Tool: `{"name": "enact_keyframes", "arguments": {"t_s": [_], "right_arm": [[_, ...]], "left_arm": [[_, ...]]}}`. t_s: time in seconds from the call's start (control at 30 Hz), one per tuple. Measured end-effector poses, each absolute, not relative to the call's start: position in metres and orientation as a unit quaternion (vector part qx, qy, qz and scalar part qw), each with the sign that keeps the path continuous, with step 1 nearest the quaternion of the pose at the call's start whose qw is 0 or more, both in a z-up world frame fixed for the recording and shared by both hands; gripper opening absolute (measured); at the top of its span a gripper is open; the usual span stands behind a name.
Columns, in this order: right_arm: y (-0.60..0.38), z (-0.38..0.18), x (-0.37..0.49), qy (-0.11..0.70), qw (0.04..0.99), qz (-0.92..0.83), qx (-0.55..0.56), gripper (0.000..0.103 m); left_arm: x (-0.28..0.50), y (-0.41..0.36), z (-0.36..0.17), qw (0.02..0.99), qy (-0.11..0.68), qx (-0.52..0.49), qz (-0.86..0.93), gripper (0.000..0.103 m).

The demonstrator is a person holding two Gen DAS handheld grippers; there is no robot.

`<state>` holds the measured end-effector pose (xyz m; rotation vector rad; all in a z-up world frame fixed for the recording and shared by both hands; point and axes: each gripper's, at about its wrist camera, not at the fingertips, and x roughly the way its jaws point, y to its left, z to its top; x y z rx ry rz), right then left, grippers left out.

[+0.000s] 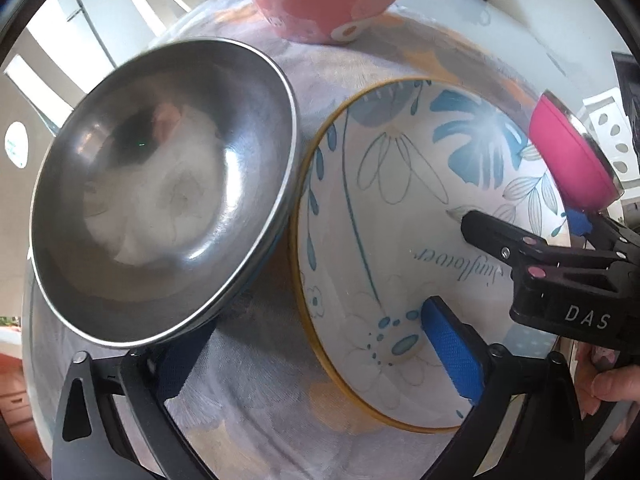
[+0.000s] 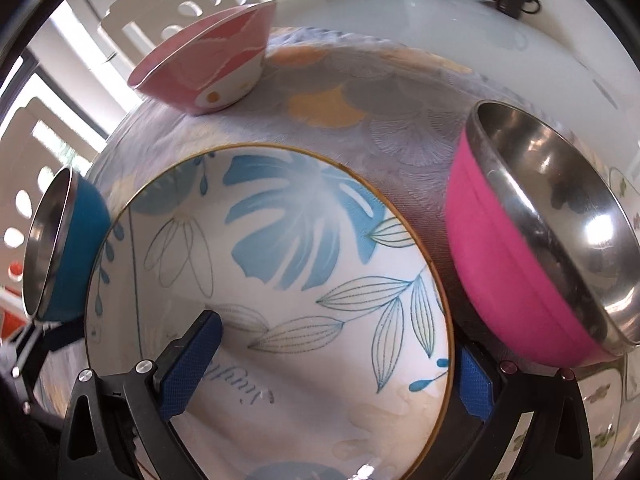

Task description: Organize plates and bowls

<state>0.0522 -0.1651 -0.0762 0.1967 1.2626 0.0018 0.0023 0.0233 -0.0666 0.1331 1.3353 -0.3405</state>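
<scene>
Blue pads (image 2: 188, 372) of the right gripper (image 2: 320, 376) sit spread wide across the floral plate (image 2: 280, 280), not squeezing it. That plate lies on the tablecloth (image 2: 360, 92) between the steel bowl (image 1: 160, 200) and magenta bowl (image 2: 532, 240). Also the left gripper (image 1: 312, 360) is spread wide, holding nothing, with the steel bowl just over its left finger.

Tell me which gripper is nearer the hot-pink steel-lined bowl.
Right. The right gripper, jaws astride the floral ceramic plate's rim, sits just beside the hot-pink steel-lined bowl; the left gripper is across the plate, by the blue-sided steel bowl.
</scene>
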Motion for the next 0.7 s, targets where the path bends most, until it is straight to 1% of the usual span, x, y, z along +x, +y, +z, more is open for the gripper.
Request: {"name": "enact_keyframes", "arguments": {"t_s": [0.03,0.07,0.1,0.13,0.17,0.2,0.23,0.27,0.3,0.33,0.53,0.7], "right_arm": [[-0.165,-0.074,0.050,0.589,0.803,0.004,0.091,0.096],[-0.163,-0.075,0.051,0.589,0.803,0.004,0.091,0.095],[-0.167,-0.073,0.047,0.587,0.804,0.001,0.097,0.089],[-0.171,-0.071,0.045,0.584,0.805,0.000,0.102,0.083],[-0.176,-0.067,0.036,0.583,0.806,-0.001,0.107,0.078],[-0.181,-0.065,0.033,0.580,0.806,-0.005,0.114,0.068],[-0.189,-0.064,0.029,0.578,0.806,-0.011,0.129,0.057],[-0.197,-0.063,0.025,0.575,0.805,-0.016,0.146,0.052],[-0.202,-0.063,0.022,0.574,0.803,-0.018,0.158,0.045],[-0.205,-0.063,0.020,0.574,0.801,-0.017,0.166,0.041],[-0.193,-0.058,0.019,0.599,0.785,-0.001,0.159,0.040],[-0.183,-0.066,0.032,0.614,0.774,0.010,0.154,0.040]], "left_arm": [[0.002,0.026,-0.064,0.773,0.612,0.060,-0.159,0.093],[0.002,0.031,-0.059,0.777,0.605,0.058,-0.165,0.088],[0.001,0.040,-0.056,0.781,0.598,0.054,-0.172,0.073],[0.000,0.040,-0.051,0.786,0.588,0.052,-0.185,0.053],[-0.001,0.041,-0.048,0.788,0.579,0.050,-0.202,0.042],[-0.001,0.040,-0.046,0.790,0.574,0.051,-0.210,0.035],[-0.001,0.040,-0.045,0.792,0.571,0.052,-0.210,0.035],[-0.001,0.042,-0.045,0.792,0.571,0.047,-0.213,0.035],[0.001,0.040,-0.045,0.790,0.572,0.041,-0.216,0.034],[0.003,0.040,-0.045,0.788,0.574,0.039,-0.218,0.034],[0.001,0.052,-0.045,0.778,0.584,0.056,-0.225,0.034],[0.004,0.055,-0.051,0.770,0.593,0.065,-0.227,0.034]]}}
